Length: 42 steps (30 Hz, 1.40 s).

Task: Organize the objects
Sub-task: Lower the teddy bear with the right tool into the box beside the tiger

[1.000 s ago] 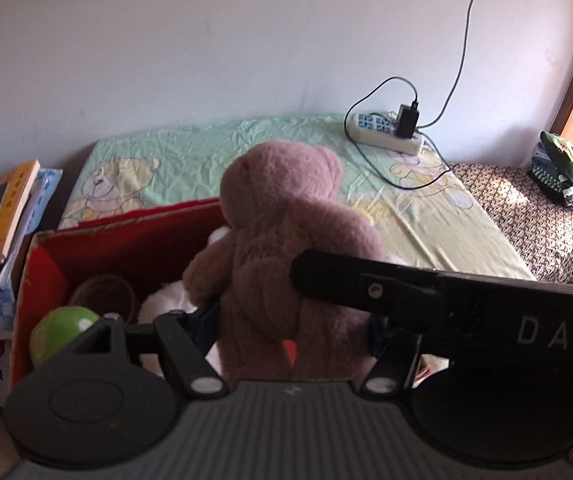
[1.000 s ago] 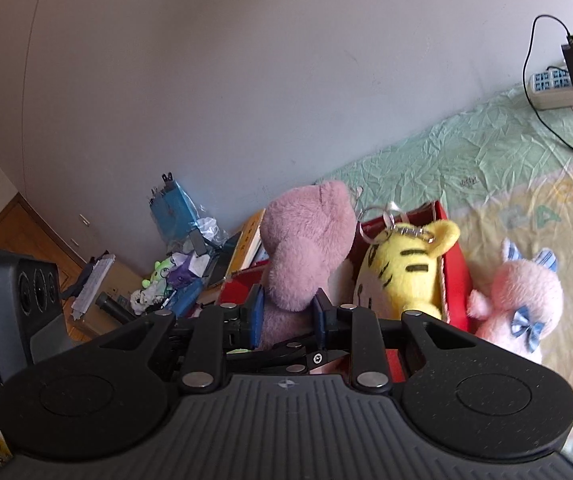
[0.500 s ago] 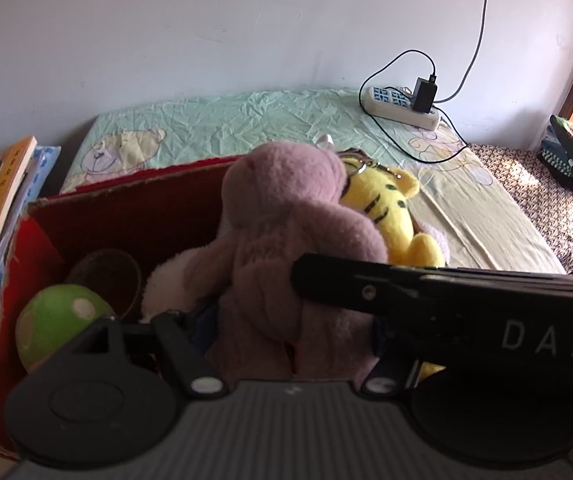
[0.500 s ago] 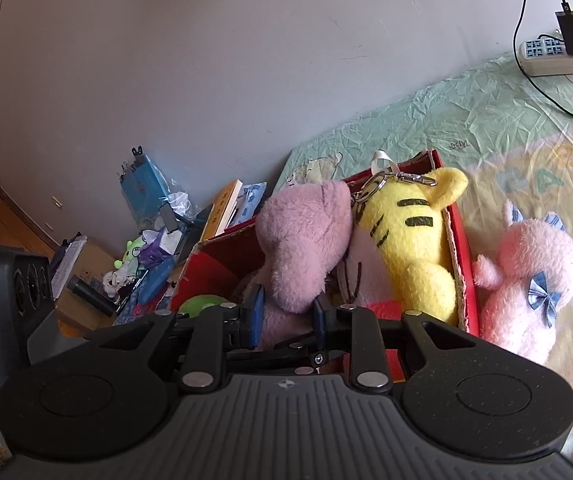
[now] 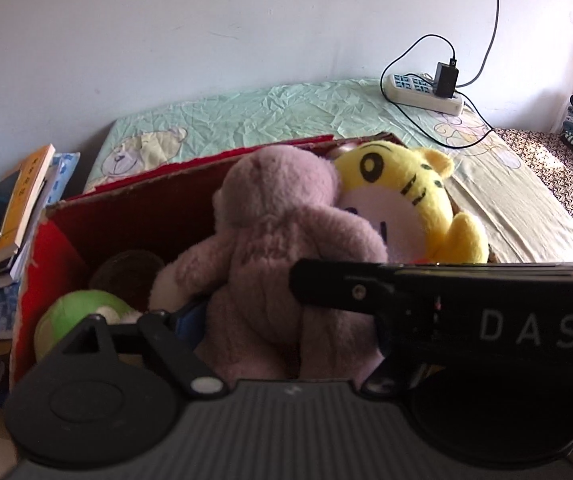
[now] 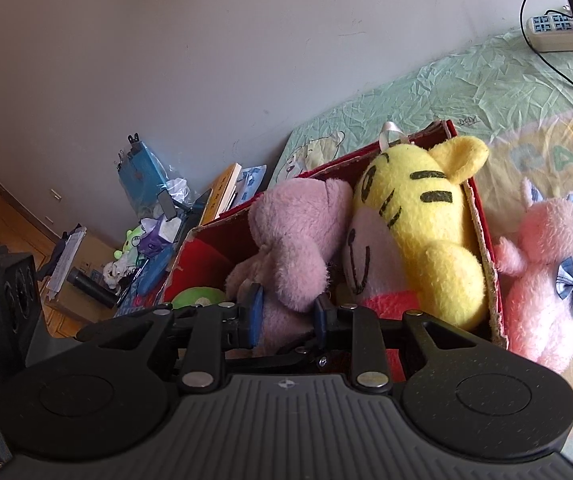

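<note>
A mauve teddy bear (image 5: 282, 240) sits upright inside the red cardboard box (image 5: 146, 204), leaning against a yellow tiger plush (image 5: 406, 192). My left gripper (image 5: 278, 332) straddles the bear's lower body. Its jaws are opening, and the left finger's blue pad stands just off the fur. The right finger is hidden behind the other gripper's black body (image 5: 446, 300). In the right wrist view my right gripper (image 6: 286, 310) is shut on the bear (image 6: 298, 240), its blue pads pressing into the fur. The tiger (image 6: 426, 216) fills the box's right side.
A green ball (image 5: 78, 316) and a brown bowl (image 5: 126, 272) lie in the box's left end. A pink plush with a blue bow (image 6: 550, 272) rests on the bed outside the box wall (image 6: 482, 216). Books (image 5: 10, 208) are stacked at left. A power strip (image 5: 422, 88) lies by the wall.
Both grippers have sunk with the bear, which now sits down in the box against the tiger. The left gripper's fingers have spread away from the bear.
</note>
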Tool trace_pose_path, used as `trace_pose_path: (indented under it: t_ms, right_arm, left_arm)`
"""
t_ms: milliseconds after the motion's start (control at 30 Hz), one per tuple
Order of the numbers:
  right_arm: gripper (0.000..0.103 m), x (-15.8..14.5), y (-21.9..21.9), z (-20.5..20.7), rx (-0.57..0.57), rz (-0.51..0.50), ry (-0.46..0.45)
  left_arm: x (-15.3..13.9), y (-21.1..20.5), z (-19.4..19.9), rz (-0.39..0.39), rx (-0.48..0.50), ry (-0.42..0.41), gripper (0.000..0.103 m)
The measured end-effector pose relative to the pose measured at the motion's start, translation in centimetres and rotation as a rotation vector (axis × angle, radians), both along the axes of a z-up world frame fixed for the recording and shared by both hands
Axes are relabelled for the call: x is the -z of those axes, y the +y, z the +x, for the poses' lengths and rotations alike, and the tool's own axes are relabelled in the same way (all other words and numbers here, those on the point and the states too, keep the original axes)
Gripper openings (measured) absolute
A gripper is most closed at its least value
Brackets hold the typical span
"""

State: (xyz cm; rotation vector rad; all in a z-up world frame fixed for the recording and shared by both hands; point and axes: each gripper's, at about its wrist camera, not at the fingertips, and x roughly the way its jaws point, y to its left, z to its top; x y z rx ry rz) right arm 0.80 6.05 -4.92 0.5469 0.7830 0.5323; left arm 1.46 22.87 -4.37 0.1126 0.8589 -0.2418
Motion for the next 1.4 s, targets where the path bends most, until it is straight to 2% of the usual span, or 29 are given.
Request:
trace_pose_path:
  t_ms: [100,433,833,1267,1400]
  right_arm:
    - [0.031,0.2,-0.4,0.1,0.009,0.006,0.012]
    - [0.032,0.3,-1.2,-0.4,0.026,0.035,0.025]
    - [0.029,0.0,-1.9,-1.9,0.051,0.021,0.004]
    - [0.025,0.1,-1.8,-3.2,0.048,-0.017,-0.047]
    - [0.025,0.1,-2.2,-3.5,0.057,0.003,-0.054]
  left_arm:
    - [0.1,-0.4,0.2,0.008,0.005,0.004,0.087]
    - [-0.1,-1.0,-0.2,0.017,0.009,0.008,0.087]
    - [0.0,-1.1,-0.9,0.008,0.0,0.038,0.087]
    - [0.7,-2.2,-2.1,0.072,-0.032,0.021,0.087]
    - [0.7,-2.2,-1.9,0.069,-0.049,0.031,0.087]
